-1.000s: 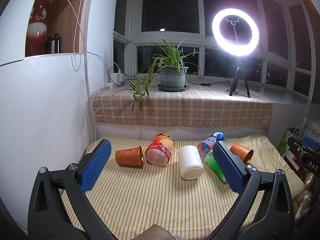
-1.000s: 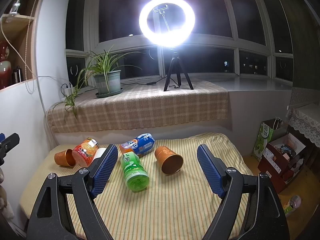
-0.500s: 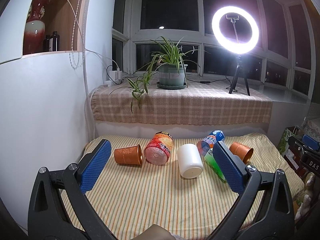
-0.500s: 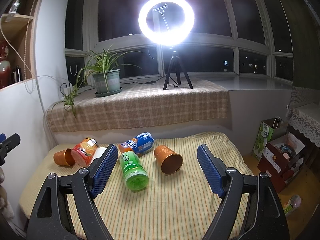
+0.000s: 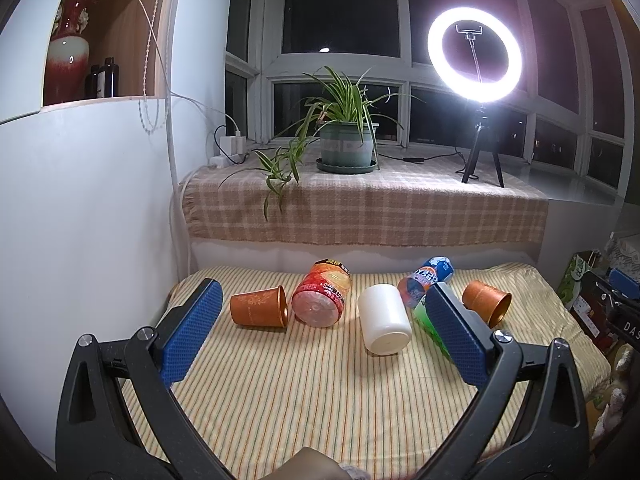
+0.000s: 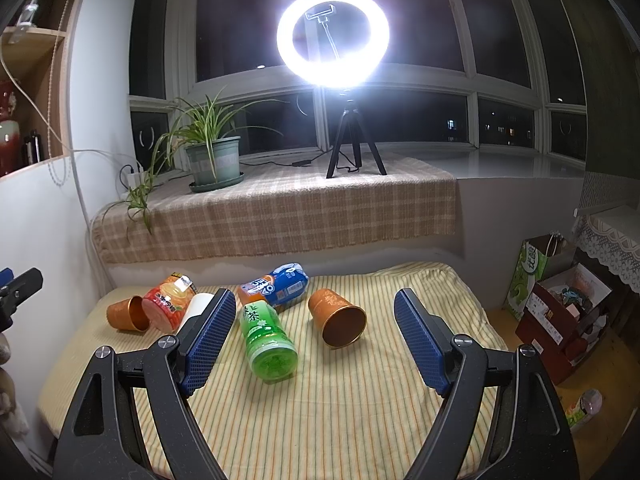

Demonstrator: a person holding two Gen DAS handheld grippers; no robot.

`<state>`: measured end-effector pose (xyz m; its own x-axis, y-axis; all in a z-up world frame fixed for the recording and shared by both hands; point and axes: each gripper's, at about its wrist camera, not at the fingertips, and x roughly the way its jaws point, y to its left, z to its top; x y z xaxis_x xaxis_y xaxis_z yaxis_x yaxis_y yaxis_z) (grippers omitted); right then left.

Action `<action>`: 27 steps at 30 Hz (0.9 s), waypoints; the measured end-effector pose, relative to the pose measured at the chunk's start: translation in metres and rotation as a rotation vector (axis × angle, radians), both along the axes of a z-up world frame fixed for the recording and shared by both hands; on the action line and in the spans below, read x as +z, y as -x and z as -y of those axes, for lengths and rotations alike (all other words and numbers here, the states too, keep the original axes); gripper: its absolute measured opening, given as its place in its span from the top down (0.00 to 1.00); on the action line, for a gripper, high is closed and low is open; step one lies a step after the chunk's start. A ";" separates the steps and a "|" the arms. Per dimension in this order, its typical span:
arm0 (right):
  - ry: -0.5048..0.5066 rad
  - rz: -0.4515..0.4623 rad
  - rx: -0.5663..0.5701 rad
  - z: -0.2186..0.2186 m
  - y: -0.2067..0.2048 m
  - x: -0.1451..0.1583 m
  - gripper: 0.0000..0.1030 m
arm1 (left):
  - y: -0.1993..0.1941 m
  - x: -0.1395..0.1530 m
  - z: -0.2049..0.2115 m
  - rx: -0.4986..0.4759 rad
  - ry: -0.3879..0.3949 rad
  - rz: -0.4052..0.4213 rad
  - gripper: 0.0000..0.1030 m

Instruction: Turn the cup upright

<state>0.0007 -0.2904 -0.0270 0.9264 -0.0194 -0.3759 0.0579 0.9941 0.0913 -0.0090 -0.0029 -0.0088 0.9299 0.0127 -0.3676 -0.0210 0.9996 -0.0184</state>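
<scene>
Two copper cups lie on their sides on the striped table. One cup (image 5: 260, 312) lies at the left, also seen in the right wrist view (image 6: 127, 314). The other cup (image 5: 486, 307) lies at the right, mouth toward me in the right wrist view (image 6: 338, 317). A white cup (image 5: 384, 323) lies on its side mid-table. My left gripper (image 5: 324, 336) is open and empty, short of the left cup and white cup. My right gripper (image 6: 312, 338) is open and empty, short of the right copper cup.
An orange bottle (image 5: 322, 298), a blue bottle (image 6: 276, 286) and a green tea bottle (image 6: 266, 338) lie among the cups. A ledge behind holds a potted plant (image 5: 346, 148) and ring light (image 5: 476, 60). Boxes (image 6: 560, 312) stand on the floor at right.
Both views have shifted slightly; the left gripper has tilted up a little. Objects on the table have not moved. Both grippers stay open.
</scene>
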 end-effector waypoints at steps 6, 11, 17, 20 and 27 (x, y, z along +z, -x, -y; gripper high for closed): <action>0.001 -0.004 0.002 0.001 0.000 -0.004 0.21 | -0.012 0.000 -0.010 0.015 0.004 -0.027 0.00; -0.001 -0.018 0.001 0.001 -0.006 -0.010 0.21 | -0.032 0.000 -0.027 0.000 -0.005 -0.084 0.00; -0.001 -0.033 0.003 0.000 -0.010 -0.012 0.21 | -0.074 -0.008 -0.053 -0.070 0.046 -0.226 0.00; -0.001 -0.039 0.005 -0.001 -0.012 -0.012 0.21 | -0.099 -0.014 -0.063 -0.114 0.084 -0.296 0.00; 0.001 -0.047 -0.003 0.000 -0.013 -0.015 0.21 | -0.160 -0.027 -0.069 -0.211 0.163 -0.449 0.00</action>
<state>0.0133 -0.2906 -0.0420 0.9078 -0.0228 -0.4189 0.0655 0.9940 0.0878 0.1507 0.0662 -0.0362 0.6559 -0.2490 -0.7125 0.1391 0.9677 -0.2101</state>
